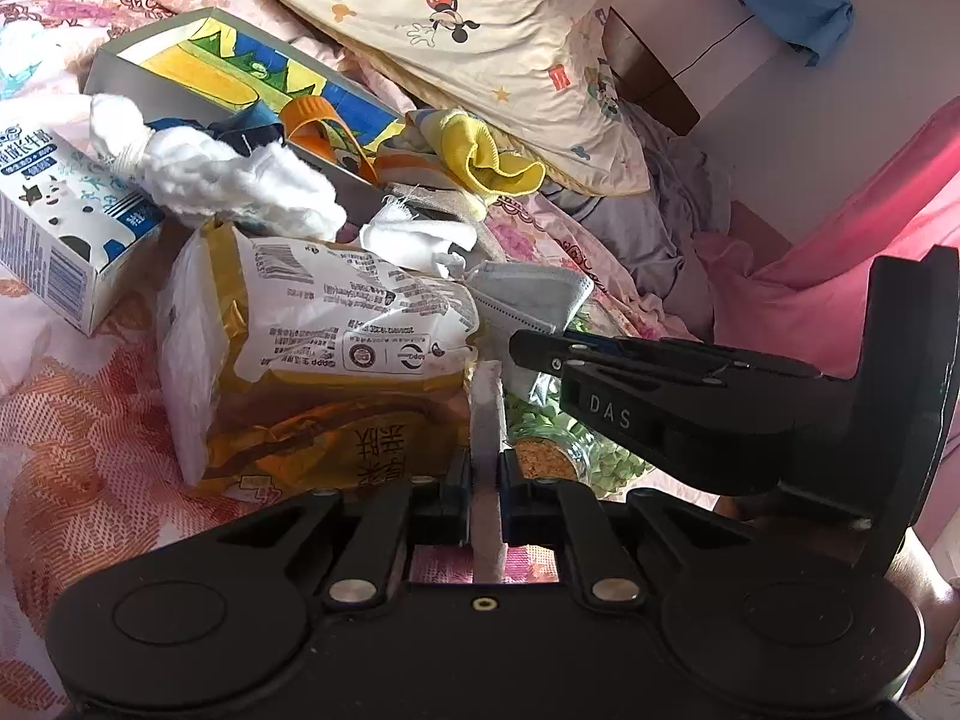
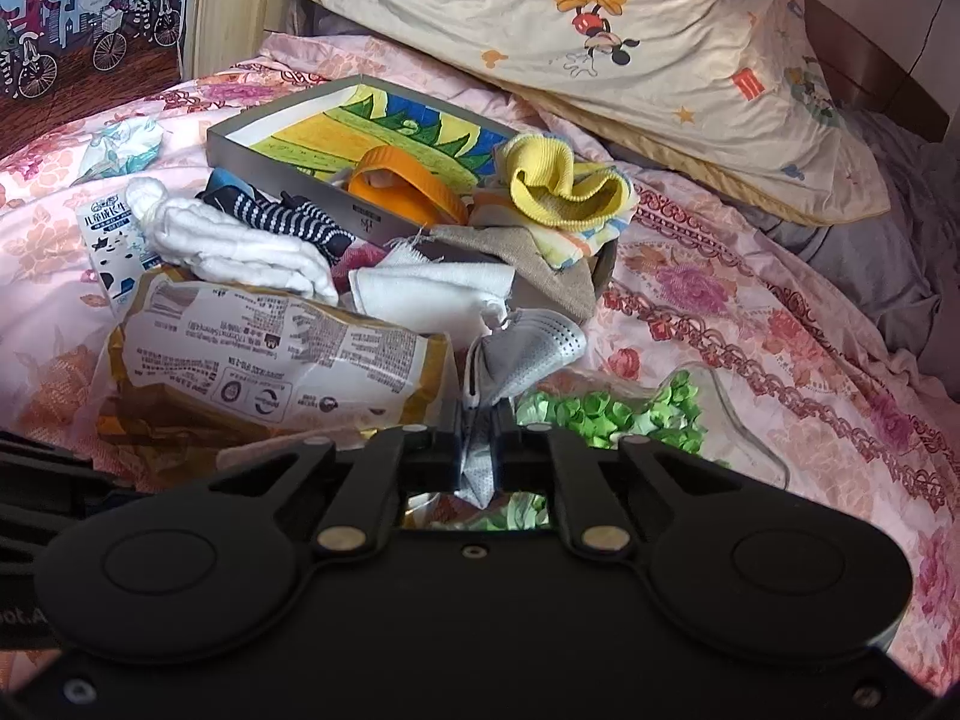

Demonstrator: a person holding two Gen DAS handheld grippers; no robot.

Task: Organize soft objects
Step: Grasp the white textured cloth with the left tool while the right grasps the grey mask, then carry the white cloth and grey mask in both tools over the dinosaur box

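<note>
Found the left tongs pressed together on a white strip, held edge-on and upright between the fingers. Could not tell what the strip belonged to. Saw it standing just beside the yellow tissue pack on one side and a glass jar of green paper stars on the other.

Found the right tongs pinched shut on a grey face mask, with the lower fold of the mask clamped between the fingers and the rest fanning up and away above the tips. Saw the same tongs from the left camera, reaching in from the right, tips touching the mask just above the strip.

Noted the mask lying between the tissue pack and the jar, on a flowered bedspread. Beyond it, noted a heap of soft things: a white rolled towel, a striped sock, a white cloth and a yellow cloth, piled against a shallow box with a coloured drawing. Saw a milk carton at the left and a cartoon pillow at the back.
</note>
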